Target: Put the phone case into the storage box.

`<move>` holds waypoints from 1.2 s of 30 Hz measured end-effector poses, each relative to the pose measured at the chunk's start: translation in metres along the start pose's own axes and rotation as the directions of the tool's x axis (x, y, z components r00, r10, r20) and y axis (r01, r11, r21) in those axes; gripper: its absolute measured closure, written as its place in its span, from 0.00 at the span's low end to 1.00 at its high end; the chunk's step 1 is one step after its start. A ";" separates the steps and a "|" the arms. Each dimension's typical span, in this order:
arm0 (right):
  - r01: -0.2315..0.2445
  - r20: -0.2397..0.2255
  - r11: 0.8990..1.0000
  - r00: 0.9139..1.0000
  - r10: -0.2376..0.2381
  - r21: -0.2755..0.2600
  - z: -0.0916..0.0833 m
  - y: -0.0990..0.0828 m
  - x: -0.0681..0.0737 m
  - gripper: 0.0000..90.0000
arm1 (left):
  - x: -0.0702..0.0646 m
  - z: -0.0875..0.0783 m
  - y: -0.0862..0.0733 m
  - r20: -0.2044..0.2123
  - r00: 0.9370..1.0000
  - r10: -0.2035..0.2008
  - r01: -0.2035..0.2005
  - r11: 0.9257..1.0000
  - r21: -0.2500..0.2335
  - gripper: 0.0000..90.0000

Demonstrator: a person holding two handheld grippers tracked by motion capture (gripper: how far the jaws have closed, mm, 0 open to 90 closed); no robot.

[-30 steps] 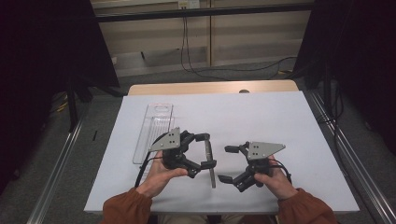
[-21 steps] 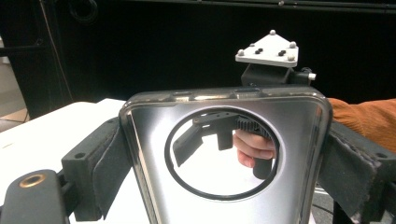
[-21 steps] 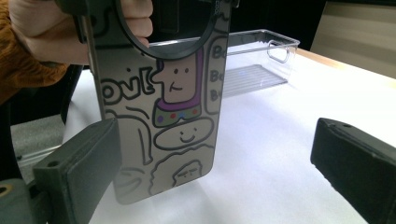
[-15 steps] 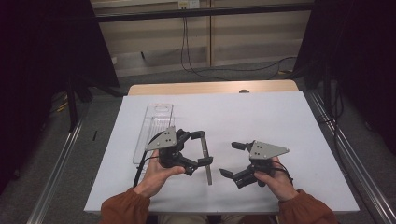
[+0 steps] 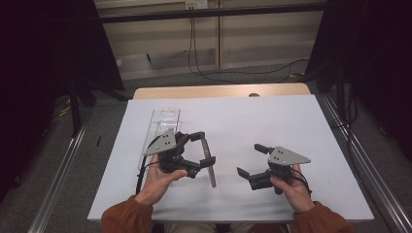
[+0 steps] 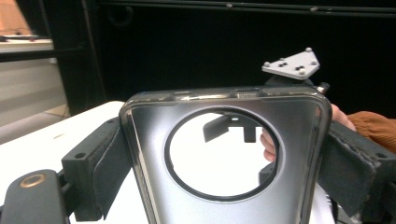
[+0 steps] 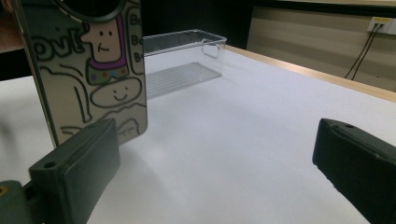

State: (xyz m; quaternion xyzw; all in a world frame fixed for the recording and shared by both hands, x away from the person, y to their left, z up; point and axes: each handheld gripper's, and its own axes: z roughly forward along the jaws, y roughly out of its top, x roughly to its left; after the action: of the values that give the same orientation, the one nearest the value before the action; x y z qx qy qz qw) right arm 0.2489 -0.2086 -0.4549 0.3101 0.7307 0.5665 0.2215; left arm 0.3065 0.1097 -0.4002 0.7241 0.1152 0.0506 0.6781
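Observation:
My left gripper [image 5: 206, 150] is shut on a glossy grey phone case [image 5: 210, 165] and holds it upright on its edge over the white table. In the left gripper view the case [image 6: 152, 154], with its big round camera hole, sits clamped between both pads [image 6: 109, 170]. The right gripper [image 5: 250, 160] stands open and holds nothing, a hand's width to the right of the case. In the right gripper view the case [image 7: 93, 84] shows cartoon drawings, beyond the left jaw of the open right gripper [image 7: 219, 163].
A clear plastic tray [image 5: 163, 124] lies lengthwise at the table's left, behind the left gripper; it also shows as a clear tray [image 7: 182, 51] in the right gripper view. The white table top [image 5: 272, 121] ends at a wooden strip at the back.
The grippers have drawn apart. The left one carried the case a little to the left, and the right one, which was close to the case, moved off to the right.

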 end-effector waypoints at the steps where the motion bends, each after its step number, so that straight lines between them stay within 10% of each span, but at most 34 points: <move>1: 0.006 0.017 1.000 1.000 -0.006 -0.003 -0.001 -0.001 -0.001 0.00 | 0.000 -0.001 0.001 -0.009 1.000 -0.003 0.003 1.000 -0.004 0.13; 14: -0.031 0.177 0.999 0.983 0.038 -0.041 -0.022 -0.008 -0.013 0.02 | 0.004 -0.018 0.013 -0.083 0.996 -0.025 0.022 0.999 -0.033 0.13; 36: -0.060 0.284 0.996 0.956 0.078 -0.069 -0.068 -0.024 -0.021 0.00 | 0.013 -0.058 0.056 -0.203 0.979 -0.007 -0.013 0.996 -0.094 0.13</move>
State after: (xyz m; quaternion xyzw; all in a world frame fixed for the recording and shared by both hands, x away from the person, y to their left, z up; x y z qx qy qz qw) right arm 0.2135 -0.2745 -0.4609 0.4073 0.6623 0.5447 0.3142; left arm 0.3114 0.1663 -0.3417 0.6825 0.1801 0.1305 0.6962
